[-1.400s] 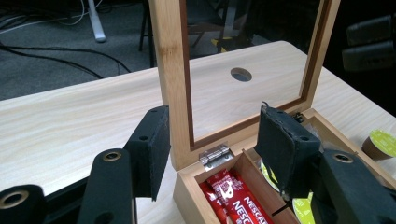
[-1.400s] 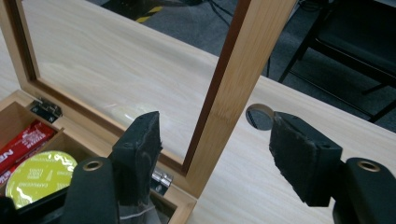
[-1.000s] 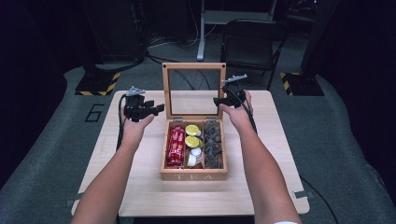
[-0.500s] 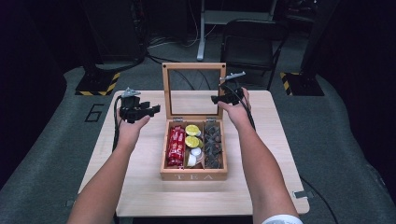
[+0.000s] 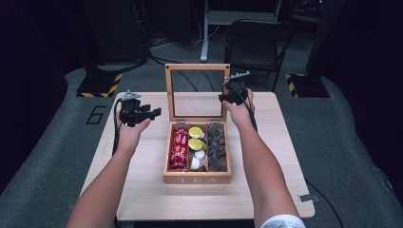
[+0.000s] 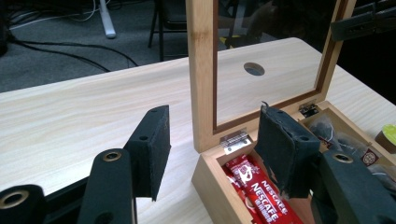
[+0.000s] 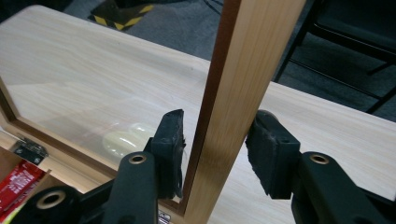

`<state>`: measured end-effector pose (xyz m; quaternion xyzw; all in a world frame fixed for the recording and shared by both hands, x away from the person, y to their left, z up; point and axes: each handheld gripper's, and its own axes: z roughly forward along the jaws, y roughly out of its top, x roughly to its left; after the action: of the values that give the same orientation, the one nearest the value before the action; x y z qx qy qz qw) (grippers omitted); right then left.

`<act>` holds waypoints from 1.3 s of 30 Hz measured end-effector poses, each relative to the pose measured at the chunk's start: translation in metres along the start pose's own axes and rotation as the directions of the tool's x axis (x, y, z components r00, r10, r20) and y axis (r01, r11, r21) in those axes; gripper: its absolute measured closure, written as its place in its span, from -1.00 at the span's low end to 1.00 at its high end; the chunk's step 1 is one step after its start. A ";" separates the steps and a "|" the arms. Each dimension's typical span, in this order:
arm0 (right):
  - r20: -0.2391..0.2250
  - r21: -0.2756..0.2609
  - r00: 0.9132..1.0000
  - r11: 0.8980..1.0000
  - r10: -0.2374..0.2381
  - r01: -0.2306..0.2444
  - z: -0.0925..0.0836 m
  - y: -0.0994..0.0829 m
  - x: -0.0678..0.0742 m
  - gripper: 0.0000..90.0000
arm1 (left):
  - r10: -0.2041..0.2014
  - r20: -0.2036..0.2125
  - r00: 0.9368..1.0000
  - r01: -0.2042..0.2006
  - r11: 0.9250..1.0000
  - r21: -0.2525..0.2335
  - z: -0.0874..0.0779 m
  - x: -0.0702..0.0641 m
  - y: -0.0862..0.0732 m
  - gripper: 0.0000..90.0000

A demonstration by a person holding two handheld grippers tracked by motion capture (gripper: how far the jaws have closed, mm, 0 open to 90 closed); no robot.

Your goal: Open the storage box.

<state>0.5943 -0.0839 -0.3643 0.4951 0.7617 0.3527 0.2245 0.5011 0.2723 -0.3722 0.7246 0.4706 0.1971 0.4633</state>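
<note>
A wooden tea box [image 5: 197,179] stands mid-table with its glass lid [image 5: 197,67] upright. It holds red Nescafe sachets [image 5: 179,149], yellow capsules [image 5: 195,137] and dark tea bags [image 5: 216,147]. My right gripper [image 5: 227,97] is at the lid's right edge. Its jaws have just been closing, and its pads [image 7: 170,140] now press both sides of the lid's wooden frame [image 7: 233,93], so the right gripper [image 7: 217,135] is shut on it. My left gripper [image 5: 154,113] hovers open at the box's back left corner. In the left gripper view, the left gripper [image 6: 212,126] has one jaw over the table and one over the sachets [image 6: 254,191].
The pale wooden table [image 5: 142,190] has bare room to the left, right and front of the box. A round hole in the tabletop [image 6: 254,69] lies behind the lid. A dark chair [image 5: 256,38] and cables sit beyond the far edge.
The right gripper has edged slightly in against the lid's right edge. The left hand and the box have stayed put.
</note>
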 end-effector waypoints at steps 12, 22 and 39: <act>-0.003 0.013 1.000 1.000 -0.021 0.021 -0.004 0.002 -0.003 0.38 | -0.004 -0.005 1.000 0.004 1.000 -0.004 -0.004 0.002 -0.001 -0.01; 0.003 -0.019 1.000 0.999 -0.031 0.031 -0.008 -0.003 -0.001 0.39 | -0.015 -0.012 1.000 0.015 1.000 -0.009 -0.006 0.005 -0.001 -0.01; 0.028 -0.072 0.999 0.996 -0.046 0.048 -0.031 -0.021 0.012 0.43 | 0.000 0.001 1.000 0.000 0.999 -0.032 0.000 -0.010 0.012 -0.01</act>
<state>0.5558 -0.0886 -0.3600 0.4732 0.7567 0.3683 0.2605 0.5024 0.2626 -0.3606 0.7172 0.4672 0.2043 0.4749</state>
